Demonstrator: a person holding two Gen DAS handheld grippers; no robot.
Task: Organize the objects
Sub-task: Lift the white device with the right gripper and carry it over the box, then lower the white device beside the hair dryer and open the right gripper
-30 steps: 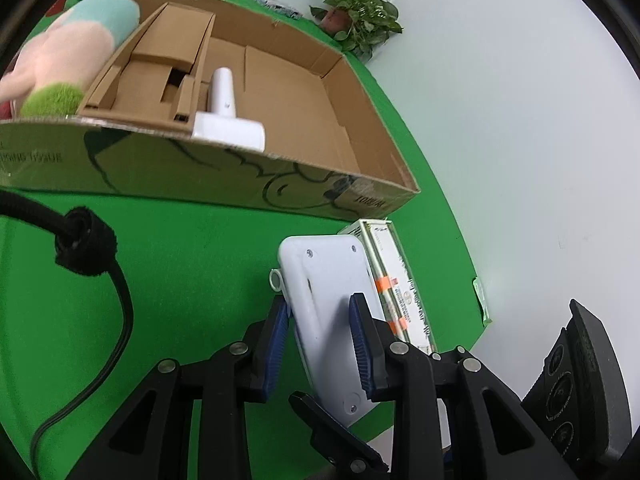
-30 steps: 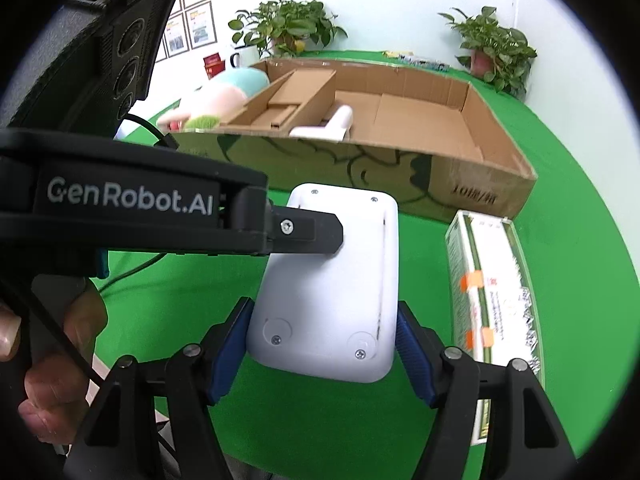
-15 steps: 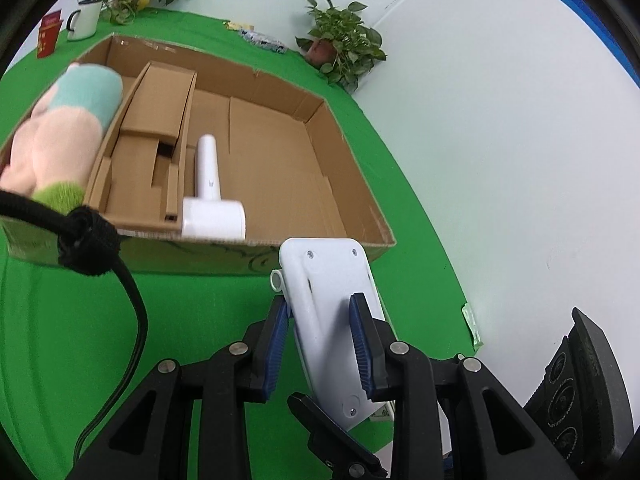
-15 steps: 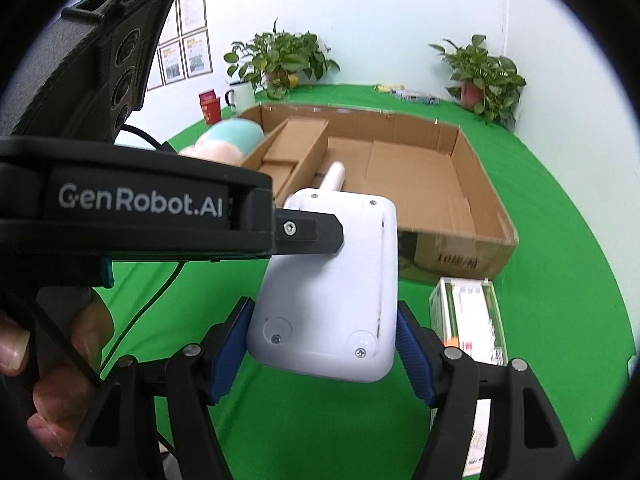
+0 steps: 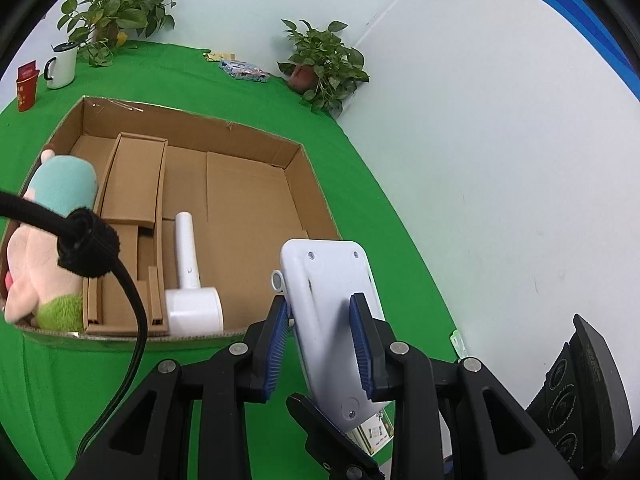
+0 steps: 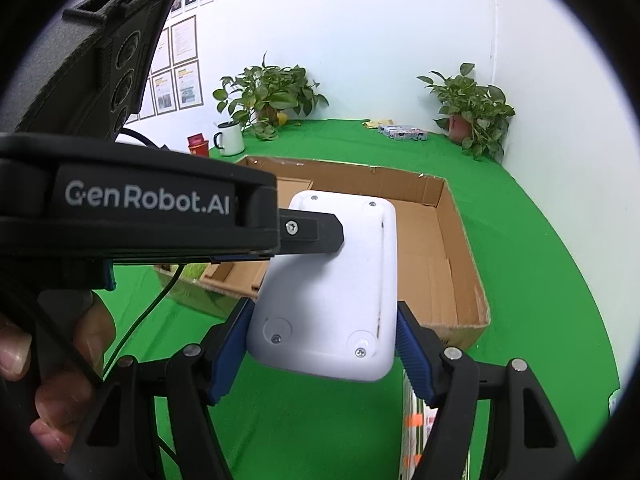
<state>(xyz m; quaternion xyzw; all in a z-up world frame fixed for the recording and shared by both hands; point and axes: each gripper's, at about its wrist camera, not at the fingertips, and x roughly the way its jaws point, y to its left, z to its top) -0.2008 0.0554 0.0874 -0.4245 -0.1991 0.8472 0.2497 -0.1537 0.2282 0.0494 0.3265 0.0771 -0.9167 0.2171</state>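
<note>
Left wrist view, left to right. Plush toy (image 5: 52, 240) lies against the left wall of the cardboard box (image 5: 312, 184), outboard of a folded cardboard insert (image 5: 134, 180). Just right of the insert: white hair dryer (image 5: 188, 280), barrel at the near wall, handle pointing to the far wall. The right half of the box floor is bare, so that is probably the intended slot for the next item.

White plastic device (image 5: 332, 320) is held in the air above the near right corner of the box, back face with screws toward the camera. Left hand-held gripper (image 5: 320, 344) is clamped across its thin dimension, blue pads on both faces. Below it, a corner of a printed carton (image 5: 374, 432) shows on the green desk (image 5: 60, 380), outside the box.

Right wrist view, left to right. The person's fingers (image 6: 52, 380) wrap the handle of the left unit, whose body crosses the frame. Right hand-held gripper (image 6: 322, 348) is closed on the near end of the same device (image 6: 332, 292), pads on its two long edges. Judgement: the two grips at right angles hold the wide, smooth shell against twist during carry. The device is over the near wall and not yet lowered. Risk: the shell could catch the box wall on descent if it is lowered too early.

Mug (image 6: 230, 140) and two potted plants (image 6: 268, 96) stand at the far edge of the desk, well apart from the work.
</note>
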